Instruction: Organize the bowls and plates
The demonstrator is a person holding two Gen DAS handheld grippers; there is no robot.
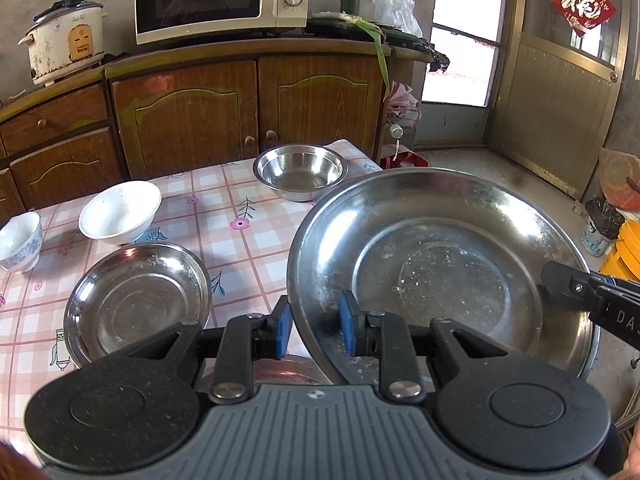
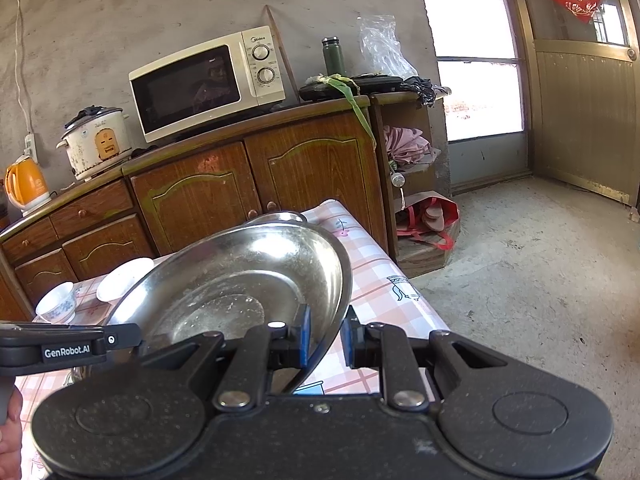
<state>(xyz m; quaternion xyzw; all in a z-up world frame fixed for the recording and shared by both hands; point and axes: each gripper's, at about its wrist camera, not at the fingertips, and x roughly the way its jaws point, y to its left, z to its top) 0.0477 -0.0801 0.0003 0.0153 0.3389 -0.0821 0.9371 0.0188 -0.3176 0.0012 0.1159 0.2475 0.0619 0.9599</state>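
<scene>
Left wrist view, left to right: patterned cup [image 1: 20, 240], white bowl [image 1: 120, 212], small steel plate [image 1: 136, 300], steel bowl [image 1: 300, 172], all empty; left gripper [image 1: 314, 328] and right gripper [image 2: 326, 340] both clamp large steel plate [image 1: 440, 264] rim, centre-right; orange kettle [image 2: 26, 186] only in right view, far left

A table [image 1: 224, 200] in pink checked cloth carries a steel bowl [image 1: 300, 172] far right, two white bowls [image 1: 120, 212] left, a steel plate [image 1: 136, 304] near.

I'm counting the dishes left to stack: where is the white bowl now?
In the left wrist view the white bowl stands on the table's left side, between the blue-patterned cup and the small steel plate.
</scene>
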